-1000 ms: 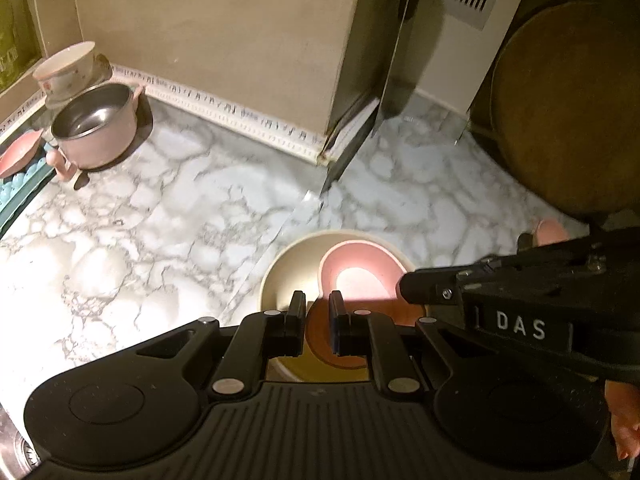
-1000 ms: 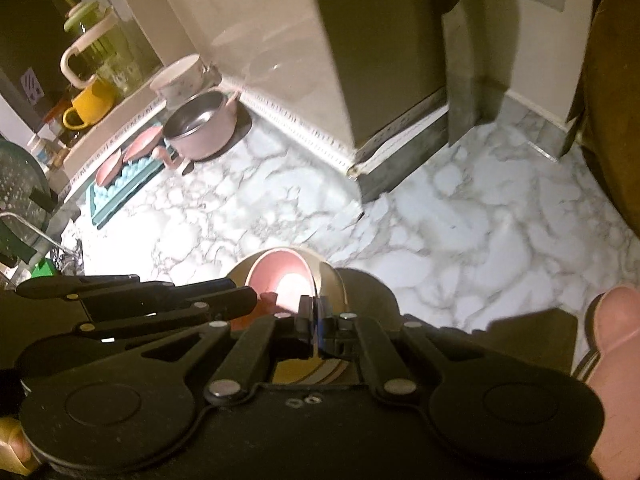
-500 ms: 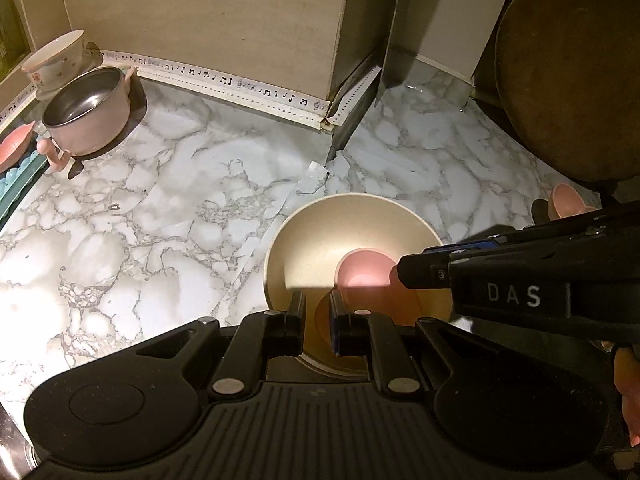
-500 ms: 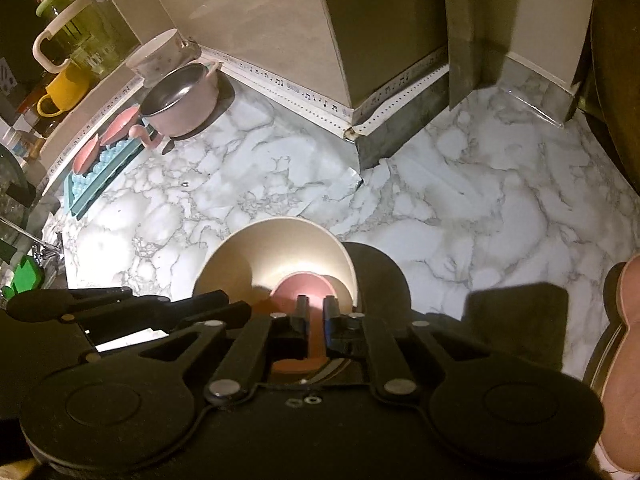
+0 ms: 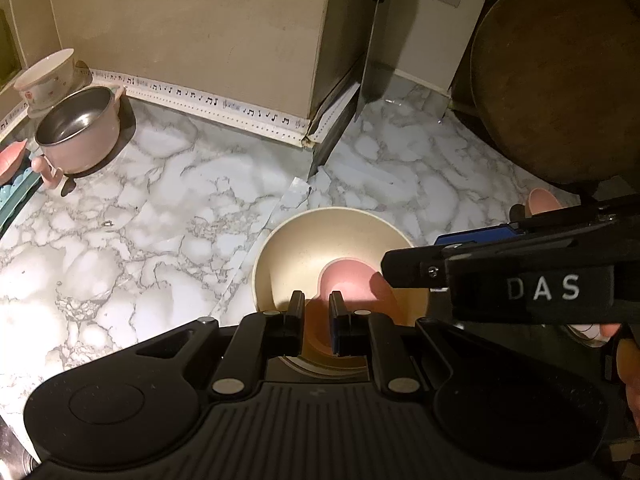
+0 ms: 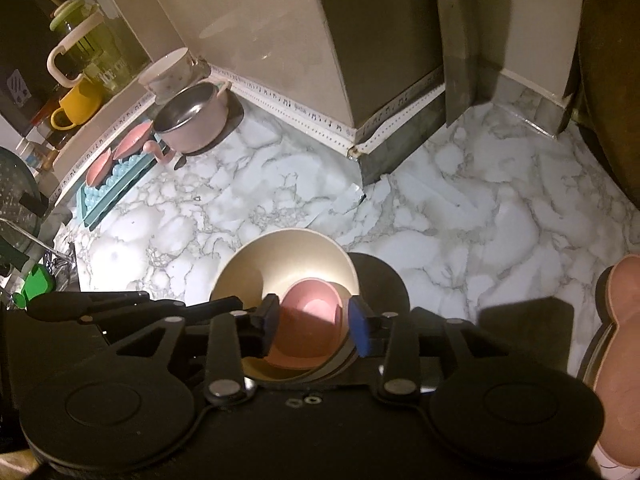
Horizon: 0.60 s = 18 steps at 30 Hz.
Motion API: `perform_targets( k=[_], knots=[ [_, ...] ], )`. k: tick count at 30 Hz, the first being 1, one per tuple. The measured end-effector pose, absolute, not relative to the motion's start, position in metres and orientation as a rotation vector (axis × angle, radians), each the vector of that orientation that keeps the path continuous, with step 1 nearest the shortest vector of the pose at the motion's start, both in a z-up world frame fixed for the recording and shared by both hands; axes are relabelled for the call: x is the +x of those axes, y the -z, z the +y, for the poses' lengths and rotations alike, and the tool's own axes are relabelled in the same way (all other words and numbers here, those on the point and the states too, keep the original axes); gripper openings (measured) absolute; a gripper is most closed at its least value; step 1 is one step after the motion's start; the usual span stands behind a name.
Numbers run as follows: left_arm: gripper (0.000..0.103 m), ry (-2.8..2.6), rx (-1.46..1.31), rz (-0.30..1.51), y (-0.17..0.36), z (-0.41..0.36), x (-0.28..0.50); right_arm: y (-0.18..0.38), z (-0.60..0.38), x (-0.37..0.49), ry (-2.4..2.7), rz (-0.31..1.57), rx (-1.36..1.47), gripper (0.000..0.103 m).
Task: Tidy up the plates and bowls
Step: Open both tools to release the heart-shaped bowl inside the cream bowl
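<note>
Marble worktop (image 6: pixel 460 240): white with grey veins, I see it lit brightly at the left and running back to a beige wall with a music-note trim strip.
Cream bowl (image 5: pixel 320 240): it sits on the marble close in front of both my grippers, upright, mouth open to the cameras.
Pink bowl (image 6: pixel 308 320): small, lying inside the cream bowl at its near side, tilted toward my right gripper.
Right gripper (image 6: pixel 314 320): my jaws are opening; the blue pads stand either side of the pink bowl's rim and I see no pad pressing on it.
Left gripper (image 5: pixel 314 312): fingers drawn close together with a narrow slot left, hovering over the near rim of the cream bowl; I cannot tell whether anything is pinched in that slot, it looks empty.
Pink pot (image 5: pixel 78 136): steel-lined, far left by the wall, well apart from the bowls.
White floral bowl (image 5: pixel 46 78): just behind the pot.
Teal drying mat (image 6: pixel 116 184): left edge of the worktop, pink dishes standing in it.
Yellow mug (image 6: pixel 76 106): on the ledge above the mat.
Round wooden board (image 5: pixel 560 76): leaning at the far right.
</note>
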<state>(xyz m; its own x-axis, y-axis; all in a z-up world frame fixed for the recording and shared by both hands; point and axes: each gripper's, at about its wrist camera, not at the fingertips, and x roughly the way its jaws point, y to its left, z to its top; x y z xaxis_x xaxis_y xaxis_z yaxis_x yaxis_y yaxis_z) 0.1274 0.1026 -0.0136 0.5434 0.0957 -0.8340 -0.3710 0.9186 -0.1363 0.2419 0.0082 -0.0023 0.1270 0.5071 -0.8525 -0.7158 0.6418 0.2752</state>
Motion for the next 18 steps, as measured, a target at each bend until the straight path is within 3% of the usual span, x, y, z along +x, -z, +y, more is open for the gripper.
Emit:
perform_targets(
  k=[6,10,12,14,16,18],
  knots=[
    [0.013,-0.273,-0.326,0.937,0.006,0.106,0.121,-0.006,0.0,0.24,-0.895,1.115,-0.196,0.046],
    [0.017,-0.26,-0.337,0.917,0.001,0.11,0.117,-0.014,-0.006,0.236,-0.893,1.085,-0.171,0.067],
    [0.026,-0.258,-0.342,0.906,-0.001,0.111,0.115,-0.018,-0.008,0.234,-0.892,1.076,-0.158,0.071],
    [0.05,-0.26,-0.343,0.892,-0.003,0.113,0.113,-0.02,-0.011,0.233,-0.888,1.069,-0.146,0.077],
    [0.065,-0.274,-0.338,0.871,-0.005,0.115,0.11,-0.021,-0.013,0.231,-0.875,1.06,-0.142,0.08],
    [0.066,-0.277,-0.335,0.864,-0.006,0.117,0.108,-0.021,-0.015,0.23,-0.865,1.055,-0.139,0.082]
  ],
)
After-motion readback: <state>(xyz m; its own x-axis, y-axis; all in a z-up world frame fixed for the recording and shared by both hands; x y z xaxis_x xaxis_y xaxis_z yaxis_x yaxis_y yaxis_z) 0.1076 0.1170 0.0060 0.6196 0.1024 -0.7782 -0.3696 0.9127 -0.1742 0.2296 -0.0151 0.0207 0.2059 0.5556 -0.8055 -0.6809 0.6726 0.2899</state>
